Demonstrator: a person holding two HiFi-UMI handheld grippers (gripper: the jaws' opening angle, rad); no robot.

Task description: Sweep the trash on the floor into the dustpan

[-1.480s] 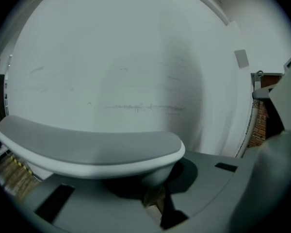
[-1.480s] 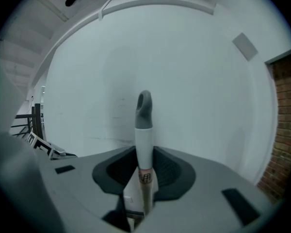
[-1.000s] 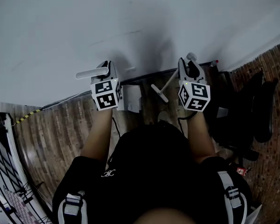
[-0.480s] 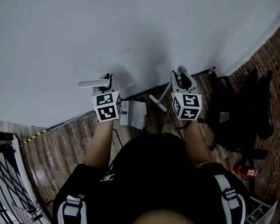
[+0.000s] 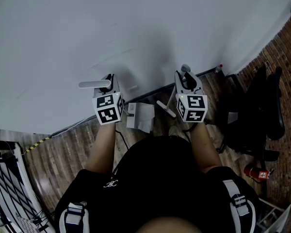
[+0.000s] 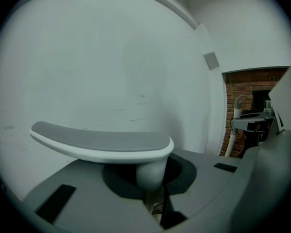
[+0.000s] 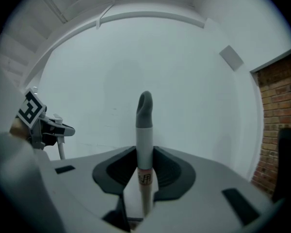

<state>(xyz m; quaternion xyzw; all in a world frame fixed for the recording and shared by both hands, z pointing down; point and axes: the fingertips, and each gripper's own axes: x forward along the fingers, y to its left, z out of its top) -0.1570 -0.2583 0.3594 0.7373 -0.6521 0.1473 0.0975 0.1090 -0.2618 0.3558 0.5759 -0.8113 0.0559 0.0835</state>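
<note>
Labelled broom [image 7: 144, 130] in R hand-held gripper [image 7: 144, 176], dustpan [image 6: 99, 147] L [image 6: 153, 193]

White broom handle [image 7: 144, 135] with a grey tip stands upright; the pale dustpan [image 5: 140, 116] is down at the wood floor [image 5: 63, 149].

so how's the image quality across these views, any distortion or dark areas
Head view: dim and underexposed, the person's dark shirt almost black, a soft shadow on the white wall. Left gripper view: strong fisheye with black corners, the dustpan handle looms large and soft. Right gripper view: same fisheye bowing straight lines near the top, the broom handle fairly sharp.
</note>
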